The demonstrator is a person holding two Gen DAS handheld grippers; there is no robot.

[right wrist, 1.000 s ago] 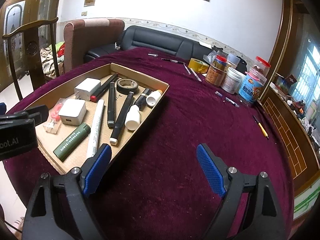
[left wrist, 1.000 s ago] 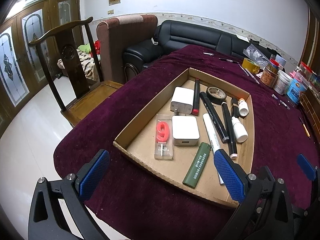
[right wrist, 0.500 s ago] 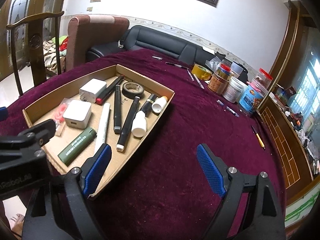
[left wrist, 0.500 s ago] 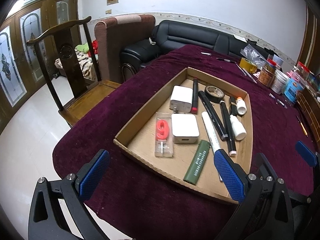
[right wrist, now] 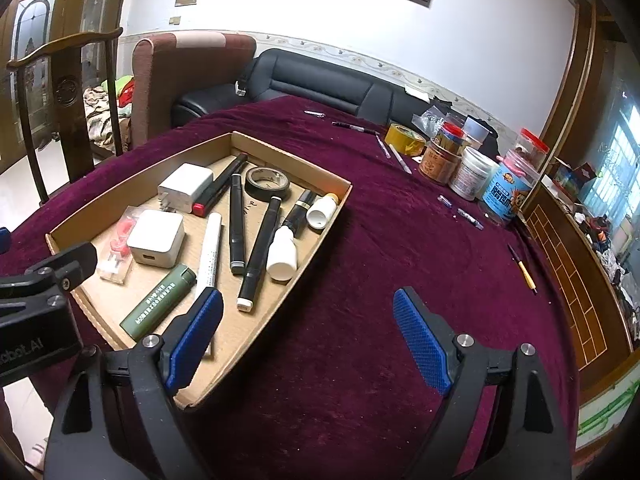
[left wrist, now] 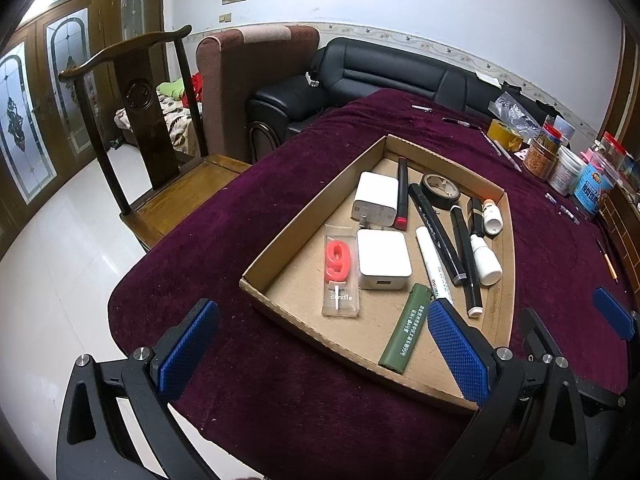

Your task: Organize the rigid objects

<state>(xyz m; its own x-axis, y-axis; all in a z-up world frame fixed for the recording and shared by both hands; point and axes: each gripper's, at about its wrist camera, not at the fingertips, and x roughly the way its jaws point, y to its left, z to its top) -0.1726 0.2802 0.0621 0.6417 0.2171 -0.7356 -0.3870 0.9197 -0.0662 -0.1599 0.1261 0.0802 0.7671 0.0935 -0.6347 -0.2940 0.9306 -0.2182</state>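
A shallow cardboard tray [left wrist: 312,216] [right wrist: 320,236] sits on the purple tablecloth. It holds two white chargers [left wrist: 383,258] [right wrist: 158,238], a red "9" candle pack [left wrist: 339,276], a green lighter [left wrist: 406,330] [right wrist: 158,302], several markers [left wrist: 436,238] [right wrist: 260,252], a white pen [right wrist: 210,254], a tape roll [left wrist: 441,191] [right wrist: 267,183] and two white bottles [left wrist: 486,258] [right wrist: 282,254]. My left gripper [left wrist: 320,344] is open and empty above the tray's near edge. My right gripper [right wrist: 308,340] is open and empty above the cloth by the tray's right side.
Jars and tins [right wrist: 472,172], a yellow tape roll [right wrist: 405,139] and loose pens [right wrist: 394,156] stand at the table's far right. A pencil [right wrist: 522,270] lies near the right edge. A wooden chair [left wrist: 156,152] and sofas [left wrist: 360,76] stand beyond the table.
Both grippers have drawn back and up a little from the tray, so it looks smaller and farther away. Both stay open. Nothing in the tray has moved.
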